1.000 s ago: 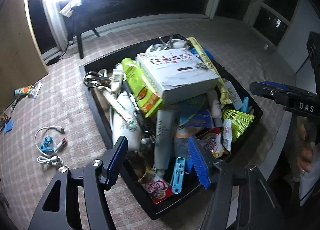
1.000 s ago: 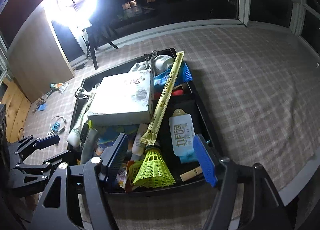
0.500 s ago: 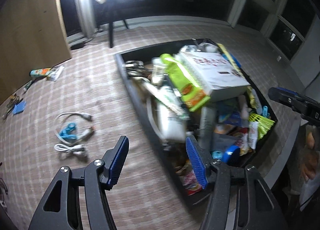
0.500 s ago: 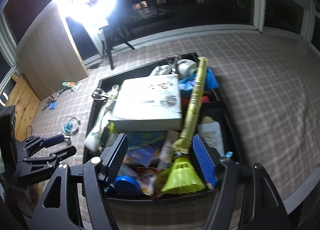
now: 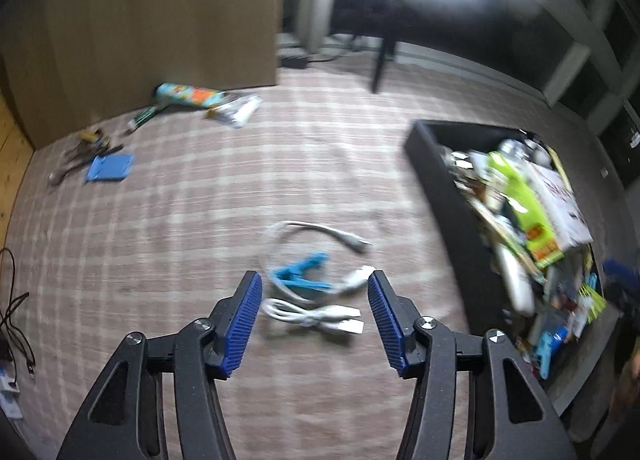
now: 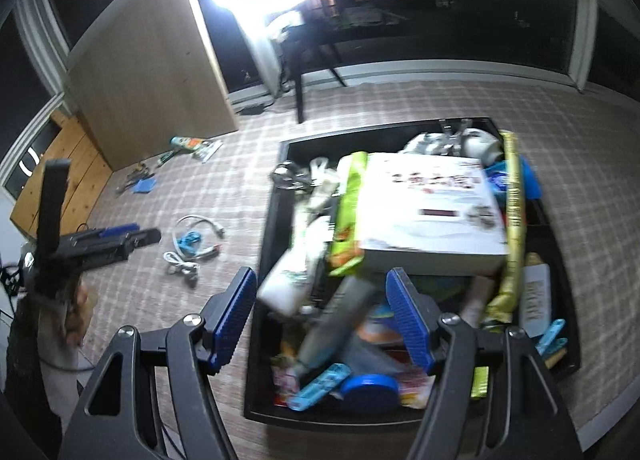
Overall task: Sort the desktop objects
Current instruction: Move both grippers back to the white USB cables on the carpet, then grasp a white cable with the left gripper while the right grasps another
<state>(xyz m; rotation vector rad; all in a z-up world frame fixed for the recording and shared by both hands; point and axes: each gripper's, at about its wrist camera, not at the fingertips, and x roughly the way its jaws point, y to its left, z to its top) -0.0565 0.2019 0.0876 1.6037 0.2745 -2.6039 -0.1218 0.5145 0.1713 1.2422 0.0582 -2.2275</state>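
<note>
The left gripper [image 5: 314, 320] hangs over the checked cloth on the bench [image 5: 192, 228]. Its jaws are closing, and nothing is between them yet. Just past its tips lie a blue clip [image 5: 301, 275] and some white cables [image 5: 316, 314], close together. The right gripper [image 6: 320, 320] hangs over the black tray [image 6: 272, 228], its jaws wide open and holding nothing. The tray is piled high with things: a white box [image 6: 432, 212], a green packet [image 6: 350, 204] and a blue lid [image 6: 370, 386].
</note>
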